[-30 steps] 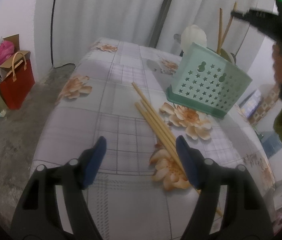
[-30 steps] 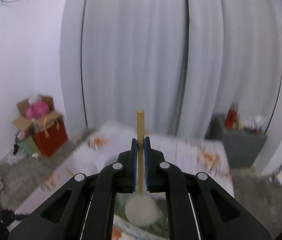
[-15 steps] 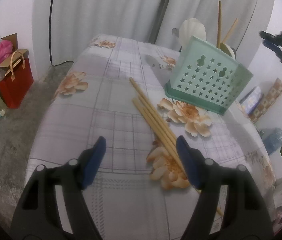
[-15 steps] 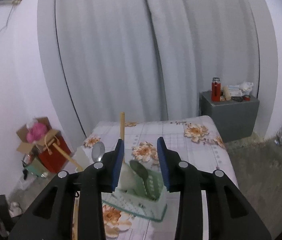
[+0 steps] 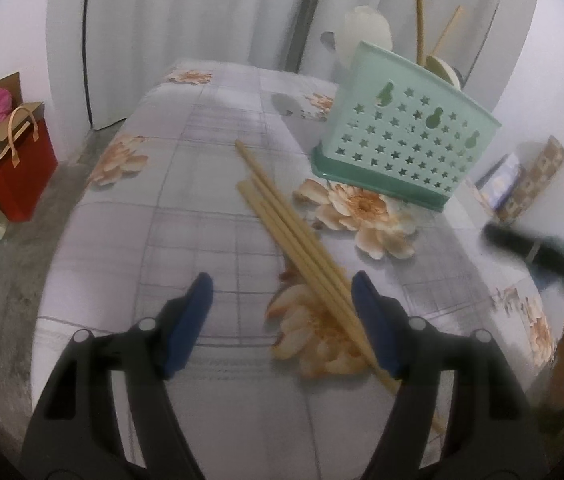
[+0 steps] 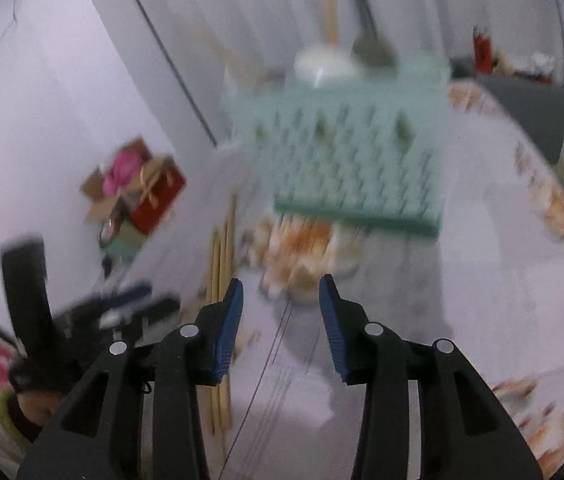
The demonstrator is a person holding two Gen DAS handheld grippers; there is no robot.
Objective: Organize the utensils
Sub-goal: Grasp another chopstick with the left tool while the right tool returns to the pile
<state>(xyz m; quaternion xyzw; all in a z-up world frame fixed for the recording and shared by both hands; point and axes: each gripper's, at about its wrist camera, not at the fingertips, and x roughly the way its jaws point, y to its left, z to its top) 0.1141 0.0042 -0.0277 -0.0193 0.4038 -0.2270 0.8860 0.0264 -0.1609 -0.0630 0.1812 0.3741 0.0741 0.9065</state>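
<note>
Both empty: right gripper (image 6: 281,320) jaws just opening, left gripper (image 5: 282,322) wide over chopsticks (image 5: 297,240), next for the green holder (image 5: 397,144)

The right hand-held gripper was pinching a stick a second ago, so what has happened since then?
The right hand-held gripper let go of the chopstick, which now stands in the green basket. Its jaws have just been opening, nothing is between them, and it has dropped toward the table. The left hand-held gripper stayed open over the loose chopsticks, which have not moved.
</note>
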